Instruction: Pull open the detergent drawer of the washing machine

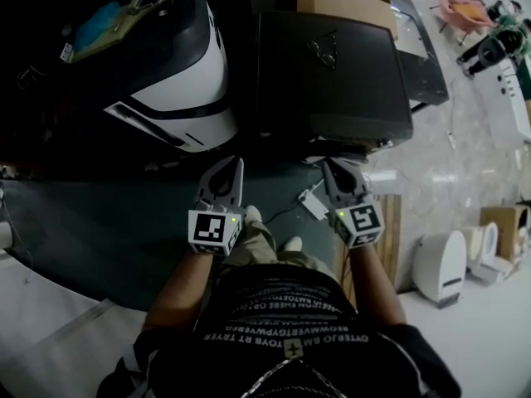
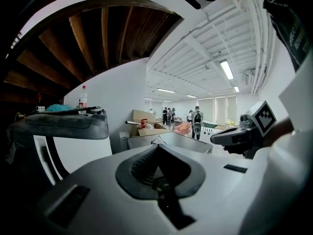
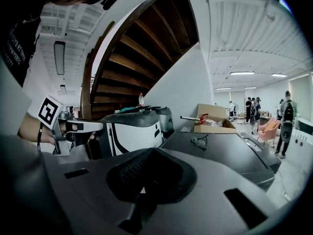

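The washing machine (image 1: 332,73) is the dark-topped box ahead of me, also in the left gripper view (image 2: 178,140) and the right gripper view (image 3: 222,153). A pair of glasses (image 1: 323,52) lies on its lid. Its front face is in shadow and I cannot make out the detergent drawer. My left gripper (image 1: 236,164) is shut and empty, held short of the machine's near left corner. My right gripper (image 1: 328,166) is shut and empty too, just before the machine's front edge. Each gripper view shows its own jaws closed with nothing between them (image 2: 159,148) (image 3: 146,153).
A white-and-black appliance (image 1: 178,81) with clutter on top stands left of the machine. A cardboard box (image 1: 344,2) sits behind it. A white adapter with a cable (image 1: 314,206) lies on the dark floor mat. White appliances (image 1: 440,264) stand at right. People stand far off (image 2: 196,119).
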### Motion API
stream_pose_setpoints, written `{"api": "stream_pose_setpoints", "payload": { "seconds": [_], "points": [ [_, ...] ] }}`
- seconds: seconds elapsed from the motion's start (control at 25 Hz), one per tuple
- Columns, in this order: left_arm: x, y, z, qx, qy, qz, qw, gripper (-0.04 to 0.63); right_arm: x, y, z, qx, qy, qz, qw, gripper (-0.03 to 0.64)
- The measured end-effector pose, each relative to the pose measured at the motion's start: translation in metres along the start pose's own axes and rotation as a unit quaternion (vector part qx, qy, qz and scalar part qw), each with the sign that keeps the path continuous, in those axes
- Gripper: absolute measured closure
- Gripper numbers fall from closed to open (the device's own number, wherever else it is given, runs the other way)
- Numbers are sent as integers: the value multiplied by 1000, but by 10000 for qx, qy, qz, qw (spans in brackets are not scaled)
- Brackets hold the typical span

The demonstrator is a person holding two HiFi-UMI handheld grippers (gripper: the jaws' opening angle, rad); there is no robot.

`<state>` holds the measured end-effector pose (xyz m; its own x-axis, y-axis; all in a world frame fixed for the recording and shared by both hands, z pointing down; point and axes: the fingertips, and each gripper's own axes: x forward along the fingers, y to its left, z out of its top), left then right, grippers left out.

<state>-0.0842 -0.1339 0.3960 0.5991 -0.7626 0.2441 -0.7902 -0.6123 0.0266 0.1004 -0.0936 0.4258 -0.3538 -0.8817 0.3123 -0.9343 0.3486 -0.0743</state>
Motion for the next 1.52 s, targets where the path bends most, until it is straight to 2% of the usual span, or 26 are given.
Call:
{"api": "stream_pose_setpoints", "payload": {
  "seconds": [0.32, 0.44, 0.56, 1.2, 1.52],
  "points": [
    [32, 10, -26, 216, 215, -246, 9992, 592, 24, -17, -31, 92, 237, -71, 9997, 615],
    [40, 13, -41, 120, 364, -210, 9990, 592, 33, -25, -43, 167, 283, -108, 9994, 615],
    [50, 16, -55, 277, 533, -218, 9980, 592, 42, -35, -51, 261, 260, -200, 9991, 615],
    [103, 23, -109, 74, 956, -297, 9949, 592, 81, -58, -97, 302, 636, -169, 9974, 615],
    [122, 24, -136, -18, 1195, -501, 9916, 592, 104, -68, -121, 283, 862, -206, 9957, 615]
  ]
}}
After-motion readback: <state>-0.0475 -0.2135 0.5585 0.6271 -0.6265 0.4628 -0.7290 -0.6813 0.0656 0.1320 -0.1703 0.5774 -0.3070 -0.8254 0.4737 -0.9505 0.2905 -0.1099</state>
